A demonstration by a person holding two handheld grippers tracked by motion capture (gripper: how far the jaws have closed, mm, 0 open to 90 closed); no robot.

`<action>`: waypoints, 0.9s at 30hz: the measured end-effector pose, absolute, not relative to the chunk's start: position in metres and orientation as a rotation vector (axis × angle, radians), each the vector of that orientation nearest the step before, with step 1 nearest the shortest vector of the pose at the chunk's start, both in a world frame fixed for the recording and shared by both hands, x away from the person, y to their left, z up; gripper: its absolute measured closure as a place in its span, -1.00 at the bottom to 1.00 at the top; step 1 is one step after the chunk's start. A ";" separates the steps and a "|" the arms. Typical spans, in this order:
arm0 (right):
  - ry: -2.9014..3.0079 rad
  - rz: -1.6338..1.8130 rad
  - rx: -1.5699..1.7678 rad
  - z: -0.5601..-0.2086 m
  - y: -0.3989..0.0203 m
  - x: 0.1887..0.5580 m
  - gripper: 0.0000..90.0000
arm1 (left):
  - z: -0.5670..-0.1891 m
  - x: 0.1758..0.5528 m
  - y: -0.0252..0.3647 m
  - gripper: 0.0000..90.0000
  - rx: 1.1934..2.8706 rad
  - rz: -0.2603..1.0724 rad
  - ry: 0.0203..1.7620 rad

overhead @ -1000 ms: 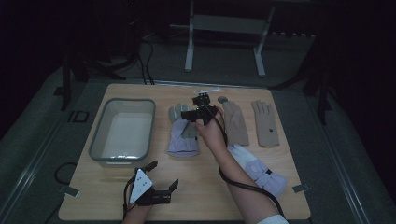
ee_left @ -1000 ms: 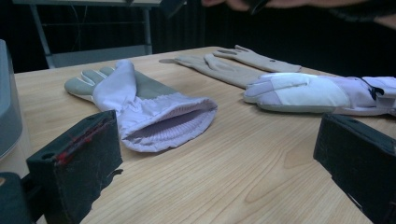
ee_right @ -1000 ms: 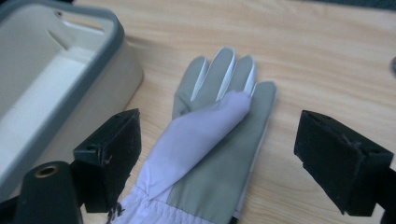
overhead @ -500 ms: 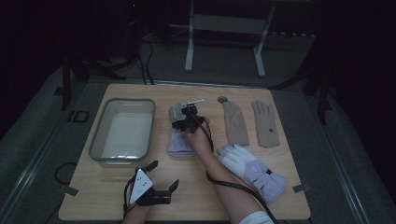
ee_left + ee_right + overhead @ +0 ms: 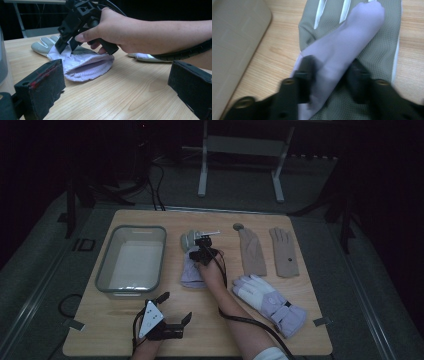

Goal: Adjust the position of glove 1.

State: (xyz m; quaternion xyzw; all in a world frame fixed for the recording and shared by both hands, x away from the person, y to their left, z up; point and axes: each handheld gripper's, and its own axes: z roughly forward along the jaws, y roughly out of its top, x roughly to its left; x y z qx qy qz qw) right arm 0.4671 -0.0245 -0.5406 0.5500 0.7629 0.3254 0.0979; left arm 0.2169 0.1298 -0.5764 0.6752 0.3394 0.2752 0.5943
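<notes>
Now the right gripper (image 5: 199, 251), jaws just closing, pinches the lilac glove (image 5: 191, 272); nothing is in the bin (image 5: 104, 270) yet. Left gripper (image 5: 176, 309) rests wide open, empty.

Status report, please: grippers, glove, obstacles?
Right gripper just closed, pinching lilac glove thumb. Left gripper open, idle. Bin close beside glove.

**Right gripper pinching, left gripper idle**

The right hand (image 5: 212, 272) reaches forward over the table, its forearm stretched from the near edge; the right gripper (image 5: 329, 75) tilts downward, its jaws having just been closing, a fold of fabric now between them; the left gripper (image 5: 167, 317) rests low near the edge, jaws spread wide.
</notes>
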 end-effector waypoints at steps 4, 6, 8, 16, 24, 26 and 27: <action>2.261 1.031 1.644 -0.539 -0.027 0.465 0.83 | -0.576 0.217 0.130 -0.98 1.566 0.636 0.793; 2.261 1.044 1.639 -0.538 -0.028 0.465 0.84 | -0.576 0.217 0.130 -0.98 1.567 0.637 0.793; 2.255 1.063 1.646 -0.531 -0.031 0.463 0.86 | -0.576 0.217 0.130 -0.98 1.565 0.637 0.796; 2.162 1.158 1.553 -0.482 -0.046 0.446 0.87 | -0.574 0.216 0.132 -0.98 1.557 0.645 0.795; 2.074 1.292 1.529 -0.439 -0.067 0.416 0.87 | -0.572 0.214 0.134 -0.98 1.555 0.678 0.793; 2.048 1.302 1.513 -0.431 -0.074 0.397 0.87 | -0.572 0.214 0.134 -0.98 1.556 0.687 0.794; 2.046 1.302 1.515 -0.431 -0.076 0.390 0.87 | -0.572 0.213 0.134 -0.98 1.554 0.699 0.797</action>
